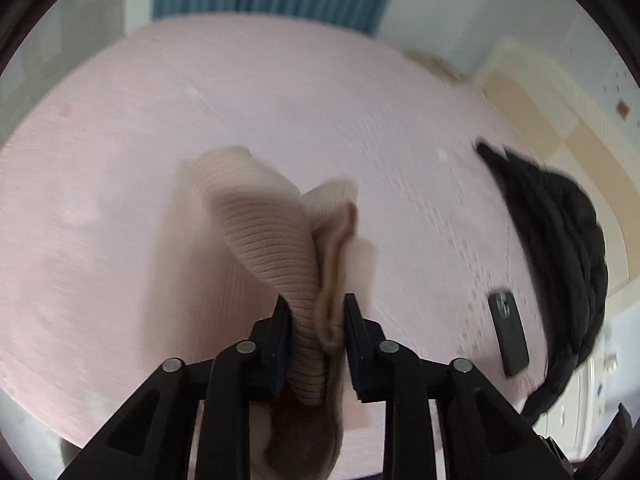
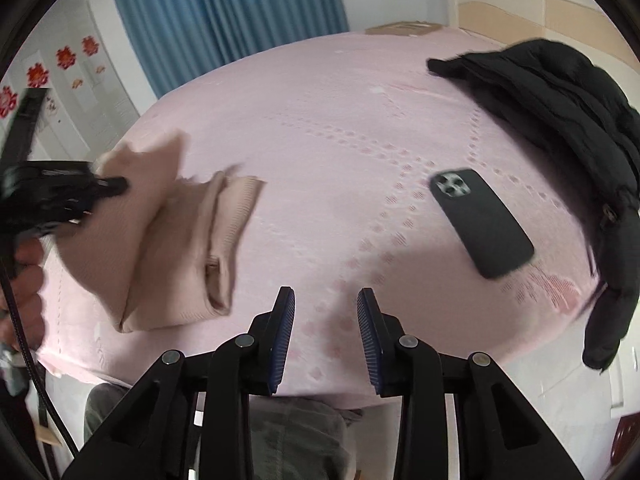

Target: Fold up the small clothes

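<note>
Left gripper [image 1: 316,320] clamps the beige ribbed knit garment [image 1: 264,232], its long axis running away from the bed's near edge; right gripper [image 2: 326,320] gapes, unloaded.

A bed [image 2: 340,120] under a pink patterned cover fills the frame. On it lie a beige ribbed garment [image 2: 180,248] at left, a dark phone [image 2: 480,220] face down at right, and a black jacket [image 2: 560,112] at upper right.

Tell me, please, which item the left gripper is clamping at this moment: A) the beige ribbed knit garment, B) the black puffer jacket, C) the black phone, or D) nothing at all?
A: in the left wrist view, the left gripper has its jaws closed on the beige ribbed garment, lifting part of it off the pink bedspread.
</note>
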Demonstrator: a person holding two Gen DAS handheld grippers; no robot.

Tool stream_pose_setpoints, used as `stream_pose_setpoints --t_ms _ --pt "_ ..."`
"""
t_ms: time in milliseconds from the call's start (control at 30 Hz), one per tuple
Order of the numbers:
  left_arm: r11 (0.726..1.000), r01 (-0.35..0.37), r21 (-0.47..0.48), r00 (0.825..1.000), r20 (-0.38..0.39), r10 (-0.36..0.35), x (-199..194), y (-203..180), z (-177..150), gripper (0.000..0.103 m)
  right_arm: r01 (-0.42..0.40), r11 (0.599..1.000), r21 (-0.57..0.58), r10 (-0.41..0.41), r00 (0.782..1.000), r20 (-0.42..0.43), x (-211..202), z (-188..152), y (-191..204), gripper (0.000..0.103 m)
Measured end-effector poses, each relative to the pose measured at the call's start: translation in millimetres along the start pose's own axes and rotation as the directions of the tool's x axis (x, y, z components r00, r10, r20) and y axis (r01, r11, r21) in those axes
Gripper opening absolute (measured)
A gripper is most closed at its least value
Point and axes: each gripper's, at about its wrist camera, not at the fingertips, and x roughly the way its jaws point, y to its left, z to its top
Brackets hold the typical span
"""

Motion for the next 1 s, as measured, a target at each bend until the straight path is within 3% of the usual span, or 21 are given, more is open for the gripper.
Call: stream_pose_setpoints --t_ms 100,133,333,467,567,700,833,933,967,1000 --pt "0.993 0.115 -0.005 0.991 -0.062 -0.115 16.9 -12.7 -7.9 0.025 -0.012 1.000 0.009 0.012 1.000 -0.007 -2.2 -7.2 -5.6 0.033" --pt "0.993 0.118 0.003 0.991 -0.062 -0.118 16.5 -14.8 -10.0 0.025 -0.020 1.000 0.005 0.020 1.000 -0.009 -2.7 -8.7 -5.4 0.033" --pt "0.995 0.068 0.071 0.996 0.054 -0.071 -20.1 11.3 -16.5 0.034 -0.155 0.988 -0.011 0.156 0.988 0.011 2.1 -10.9 22.7 0.033" --pt "0.997 0.005 0.080 0.996 0.092 -0.013 -39.2 65.1 -27.1 0.041 -0.278 0.960 -0.031 0.279 0.959 0.044 7.6 -3.4 58.5 0.039" --pt "0.996 -0.002 0.085 0.997 0.071 -0.004 -45.4 108.8 -48.2 0.044 -0.335 0.942 -0.038 0.337 0.938 0.080 19.9 6.2 86.6 0.046" --pt "0.987 0.048 0.151 0.999 -0.002 -0.048 -33.2 137.7 -84.7 0.045 -0.340 0.940 -0.015 0.340 0.937 0.085 46.9 19.6 116.4 0.046" --pt "0.966 0.057 0.253 0.998 -0.008 -0.057 -14.5 133.0 -109.2 0.045 -0.280 0.960 0.007 0.280 0.960 0.032 85.3 26.6 135.0 0.046" --pt "0.966 0.053 0.253 0.999 -0.004 -0.053 4.2 128.3 -109.6 0.045 -0.250 0.968 -0.019 0.250 0.968 0.005 101.4 26.8 144.2 0.036" --pt "0.969 0.075 0.236 0.997 -0.004 -0.076 7.7 128.7 -107.8 0.044 -0.225 0.973 -0.043 0.226 0.974 0.002 106.3 28.0 148.0 0.023" --pt "0.969 0.093 0.231 0.995 0.005 -0.097 7.9 128.7 -106.5 0.036 -0.221 0.974 -0.058 0.222 0.975 0.003 107.4 29.1 147.1 0.012"
